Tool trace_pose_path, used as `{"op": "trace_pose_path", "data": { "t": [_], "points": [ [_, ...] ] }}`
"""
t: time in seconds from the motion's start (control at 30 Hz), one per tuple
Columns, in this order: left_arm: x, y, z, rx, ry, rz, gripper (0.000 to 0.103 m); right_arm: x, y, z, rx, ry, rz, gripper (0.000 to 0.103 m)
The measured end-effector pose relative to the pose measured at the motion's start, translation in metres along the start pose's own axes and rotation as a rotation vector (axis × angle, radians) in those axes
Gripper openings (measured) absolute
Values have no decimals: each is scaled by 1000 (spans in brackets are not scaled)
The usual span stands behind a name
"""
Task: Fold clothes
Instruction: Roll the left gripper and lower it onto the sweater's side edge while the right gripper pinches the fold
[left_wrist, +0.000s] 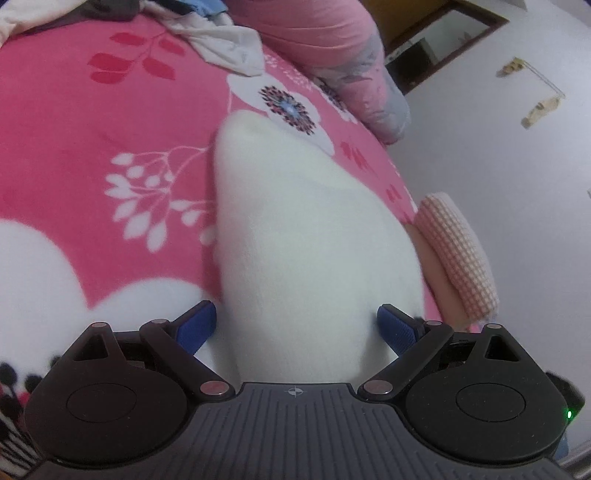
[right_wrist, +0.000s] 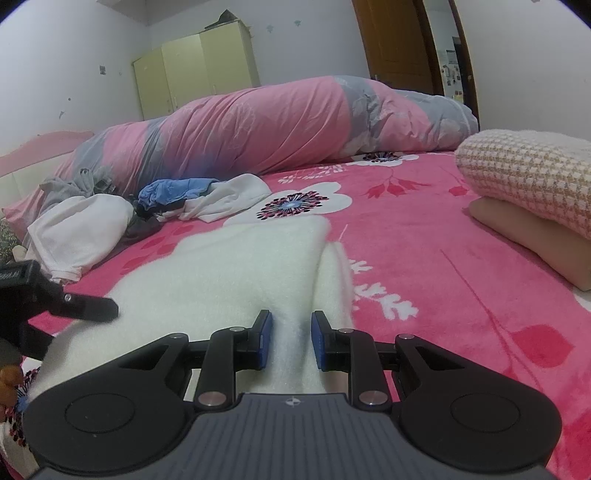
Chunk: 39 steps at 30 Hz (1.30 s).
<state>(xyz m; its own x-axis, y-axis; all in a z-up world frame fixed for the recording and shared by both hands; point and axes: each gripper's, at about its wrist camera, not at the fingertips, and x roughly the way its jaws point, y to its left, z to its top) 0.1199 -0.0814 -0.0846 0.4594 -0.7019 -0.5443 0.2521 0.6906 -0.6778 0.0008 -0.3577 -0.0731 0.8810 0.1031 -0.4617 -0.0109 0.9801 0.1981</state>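
A white fleece garment (left_wrist: 306, 236) lies on the pink flowered bedspread (left_wrist: 92, 122), narrowed to a long strip that runs away from me. My left gripper (left_wrist: 297, 326) is open wide, its blue pads (left_wrist: 201, 323) either side of the strip's near end and not pressing it. In the right wrist view the same garment (right_wrist: 221, 266) lies folded with a raised ridge. My right gripper (right_wrist: 291, 339) is shut on that ridge, with thick fleece filling the narrow gap between the pads. A black finger of the left gripper (right_wrist: 92, 308) hovers over the garment's left edge.
A heap of unfolded clothes (right_wrist: 155, 203), white, blue and grey, lies at the back left. A rolled pink and grey duvet (right_wrist: 258, 125) runs along the far side. A folded checked garment on a beige one (right_wrist: 532, 184) sits at the right edge.
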Motion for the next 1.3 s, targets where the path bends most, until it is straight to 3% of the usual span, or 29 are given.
{"op": "trace_pose_path", "data": {
  "t": [0.27, 0.5, 0.57, 0.7, 0.77, 0.8, 0.97, 1.2, 1.3],
  "points": [
    [3, -17, -18, 86, 35, 0, 97, -1, -3, 0, 21, -5, 13, 24],
    [3, -13, -18, 83, 34, -11, 97, -10, -22, -6, 156, -38, 106, 29],
    [3, -12, -18, 82, 34, -15, 97, -12, -28, -7, 195, -48, 133, 41],
    [4, -11, -17, 80, 39, -22, 97, -23, -48, -17, 341, -100, 188, 48],
    [4, -10, -16, 78, 40, -27, 97, -26, -58, -16, 407, -106, 156, 86],
    [5, -10, -16, 78, 40, -28, 97, -26, -65, -15, 444, -103, 149, 92],
    [6, -10, -16, 81, 35, -32, 97, -6, -93, -5, 581, 29, 241, 99],
    [6, -8, -17, 88, 35, -46, 98, 36, -88, 17, 524, 246, 364, 103],
    [6, -8, -18, 92, 36, -53, 98, 56, -85, 21, 517, 289, 407, 103]
  ]
}}
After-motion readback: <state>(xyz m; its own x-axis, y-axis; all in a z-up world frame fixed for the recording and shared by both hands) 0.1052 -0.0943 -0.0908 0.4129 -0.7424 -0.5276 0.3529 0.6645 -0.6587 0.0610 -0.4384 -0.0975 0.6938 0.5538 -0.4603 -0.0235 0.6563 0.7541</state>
